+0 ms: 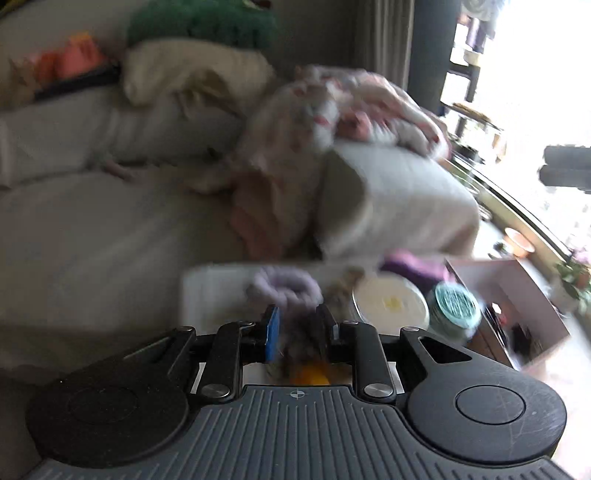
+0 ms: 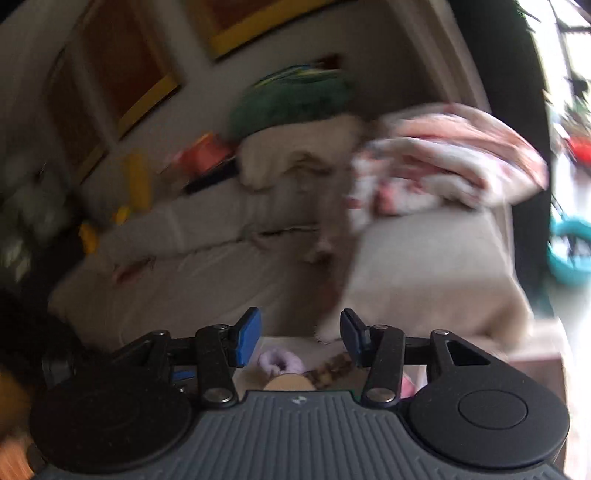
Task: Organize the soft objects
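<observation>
Gripping a blurred, furry grey-and-orange soft thing (image 1: 299, 350), your left gripper (image 1: 297, 332) hangs over the white tray (image 1: 210, 291) beside the lilac scrunchie (image 1: 284, 290); your right gripper (image 2: 299, 336) stands open, empty, facing the sofa (image 2: 424, 266).

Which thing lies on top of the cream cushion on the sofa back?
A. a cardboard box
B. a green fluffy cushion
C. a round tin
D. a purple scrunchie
B: in both views the green fluffy cushion sits directly on the cream cushion at the sofa back.
</observation>
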The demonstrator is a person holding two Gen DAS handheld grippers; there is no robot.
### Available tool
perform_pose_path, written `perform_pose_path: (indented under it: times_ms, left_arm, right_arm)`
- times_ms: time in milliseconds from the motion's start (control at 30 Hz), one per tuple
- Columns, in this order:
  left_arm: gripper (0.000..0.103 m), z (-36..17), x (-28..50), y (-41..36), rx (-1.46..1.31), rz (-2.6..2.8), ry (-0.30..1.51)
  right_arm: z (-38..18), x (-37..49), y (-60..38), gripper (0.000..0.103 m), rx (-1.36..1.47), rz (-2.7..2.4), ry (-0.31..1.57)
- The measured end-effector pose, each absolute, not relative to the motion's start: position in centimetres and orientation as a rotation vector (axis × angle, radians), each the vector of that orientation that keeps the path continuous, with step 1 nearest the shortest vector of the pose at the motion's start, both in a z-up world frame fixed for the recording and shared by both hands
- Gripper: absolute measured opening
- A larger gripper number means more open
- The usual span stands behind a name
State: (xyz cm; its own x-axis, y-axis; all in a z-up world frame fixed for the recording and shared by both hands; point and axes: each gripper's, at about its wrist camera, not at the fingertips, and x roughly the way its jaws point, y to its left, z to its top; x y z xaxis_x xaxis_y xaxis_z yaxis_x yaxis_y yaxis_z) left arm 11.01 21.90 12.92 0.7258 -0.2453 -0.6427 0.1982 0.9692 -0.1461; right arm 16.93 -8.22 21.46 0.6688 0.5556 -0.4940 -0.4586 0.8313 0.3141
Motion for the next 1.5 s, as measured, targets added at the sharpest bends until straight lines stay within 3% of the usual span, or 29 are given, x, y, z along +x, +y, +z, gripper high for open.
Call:
perform_pose_path:
  times_ms: [233, 367, 400, 467, 600, 1133, 1200, 1333, 1500]
  left_arm:
    - [0.024, 7.6, 10.2, 22.2, -0.144, -0.267, 0.784]
    - [0.024, 6.4, 10.3, 21.9, -0.148, -0.294, 0.784]
    - [0.024, 6.1, 10.4, 21.7, -0.144, -0.294, 0.781]
    - [0.024, 5.8, 10.5, 21.6, -0.136, -0.285, 0.778]
    - [0.024, 5.4, 10.8, 20.8, -0.11, -0.275, 0.763]
    - [0.024, 4.3, 11.8, 19.0, -0.034, -0.232, 0.765]
    - [0.024, 4.1, 12.0, 18.9, -0.021, -0.228, 0.784]
    - [0.024, 4.0, 12.2, 18.7, -0.01, -0.209, 0.768]
    - [0.025, 3.0, 14.6, 18.1, 0.043, -0.181, 0.758]
  right_arm:
    - [8.3, 15.6, 0.7, 0.055, -0.181, 0.73, 0.898]
    - [4.3, 15.5, 2.8, 0.053, -0.242, 0.695, 0.891]
    - [3.8, 15.5, 3.0, 0.049, -0.243, 0.684, 0.882]
    - [2.9, 15.6, 3.1, 0.017, -0.23, 0.679, 0.918]
    - [3.3, 13.3, 1.2, 0.005, -0.179, 0.72, 0.924]
    - [3.7, 8.2, -4.4, 0.006, -0.212, 0.652, 0.839]
    - [4.0, 7.9, -4.9, 0.008, -0.196, 0.647, 0.818]
    - [4.1, 7.9, -4.8, 0.024, -0.192, 0.648, 0.8]
    - [3.3, 7.8, -3.9, 0.025, -0.205, 0.66, 0.825]
